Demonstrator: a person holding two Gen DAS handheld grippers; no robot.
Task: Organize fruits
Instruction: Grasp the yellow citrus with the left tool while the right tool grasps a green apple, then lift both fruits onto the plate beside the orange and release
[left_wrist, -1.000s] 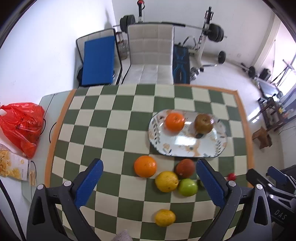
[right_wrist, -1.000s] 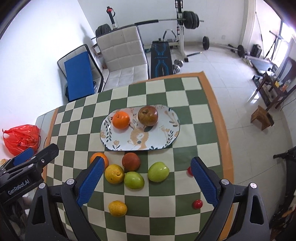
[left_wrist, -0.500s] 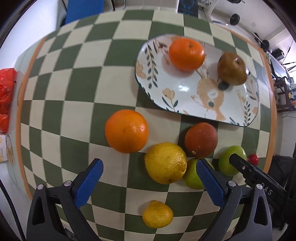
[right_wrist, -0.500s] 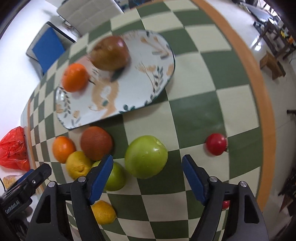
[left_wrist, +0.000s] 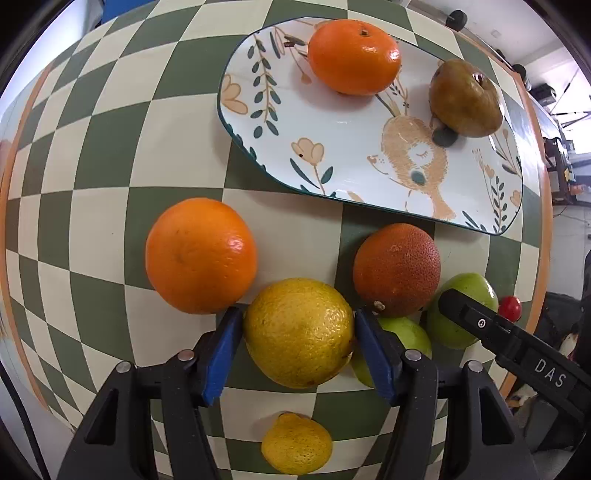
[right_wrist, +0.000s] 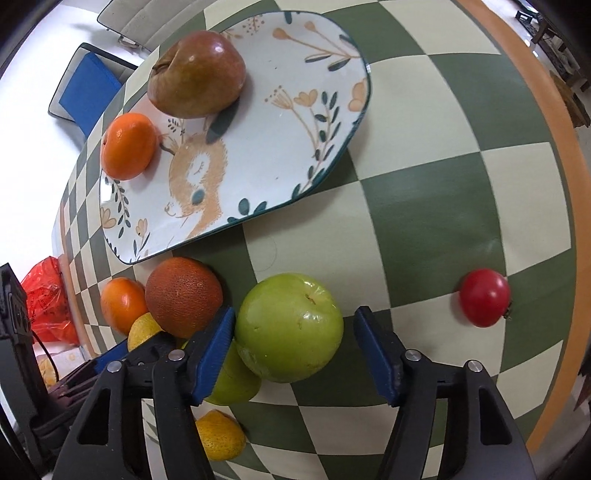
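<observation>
Beyond both claws, on the checkered tabletop (left_wrist: 110, 147), lies the oval plate (left_wrist: 332, 147) painted with leaves and a sleeping animal; a mandarin (left_wrist: 354, 56) and a brownish pear (left_wrist: 463, 99) rest on it already, so the sorting is partly done, and the step in hand looks like a double pick.

Just ahead of the left claw (left_wrist: 298, 345) and to its left sits a large orange (left_wrist: 200, 254), with a dark red-brown orange (left_wrist: 397, 270) ahead to its right. Between its blue pads (left_wrist: 223, 354) is the big yellow citrus (left_wrist: 298, 332). The jaws have just been closing, and both pads now press the peel, so it holds the fruit.

The right claw (right_wrist: 295, 349) straddles a green apple (right_wrist: 289, 326). Its jaws have also just been closing; the left pad touches the apple, the right pad stands just clear, so no grip yet.

Next, I judge, the right claw must finish closing, then both lift straight up and carry across to the bare part of the plate, without nudging the second green apple (right_wrist: 232, 380) or the small yellow citrus (left_wrist: 296, 445) near the wrist.

A small red tomato (right_wrist: 484, 297) lies well off to the right.

The only readable writing is "DAS" (left_wrist: 550, 373) on the other tool's black body.
</observation>
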